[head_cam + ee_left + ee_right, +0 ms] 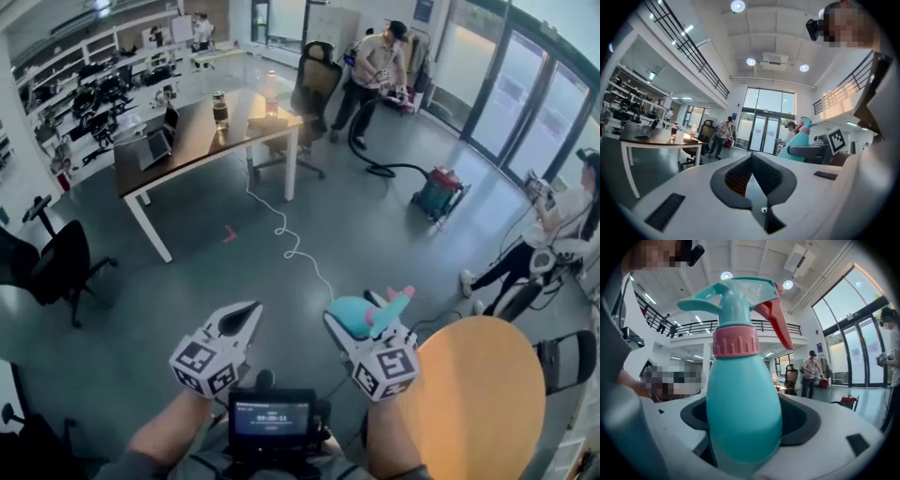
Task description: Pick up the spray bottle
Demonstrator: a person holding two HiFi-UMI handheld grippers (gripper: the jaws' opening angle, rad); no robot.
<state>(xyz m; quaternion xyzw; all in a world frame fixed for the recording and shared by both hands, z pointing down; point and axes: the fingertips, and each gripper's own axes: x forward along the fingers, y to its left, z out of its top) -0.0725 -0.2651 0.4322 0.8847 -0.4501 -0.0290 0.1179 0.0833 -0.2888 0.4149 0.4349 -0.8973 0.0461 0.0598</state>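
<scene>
**Q:** In what state is the left gripper [247, 315] found?

**A:** Its jaws are pressed together, with nothing between them. In the left gripper view the two dark pads [761, 174] are seen meeting along one line. The gripper is held level above the grey floor [187, 281], just beside the right gripper.

**Q:** And the right gripper [362, 324]?

**A:** It is clamped on the spray bottle [349, 313]. In the right gripper view the bottle's teal body [743, 399] is gripped low down between the jaws, and most of the frame is filled by it.

**Q:** How is the bottle described and located?

**A:** A teal body is topped by a pink collar [736, 341], a teal spray head and a red trigger [776, 324]. The bottle is carried clear of any surface. In the head view it is seen over the floor, near the edge of the round wooden table [487, 403], which lies at the person's right.

**Q:** What else is recorded in the surroundings?

**A:** A small device with a lit screen [272, 418] is mounted between the two forearms. A white cable [291, 246] is laid across the floor towards a dark-topped desk [192, 141] with white legs. A standing person [375, 70] is seen beyond the desk with a hose joined to a red and teal vacuum cleaner [439, 190]. A second person [553, 234] is seated at the right edge.
</scene>
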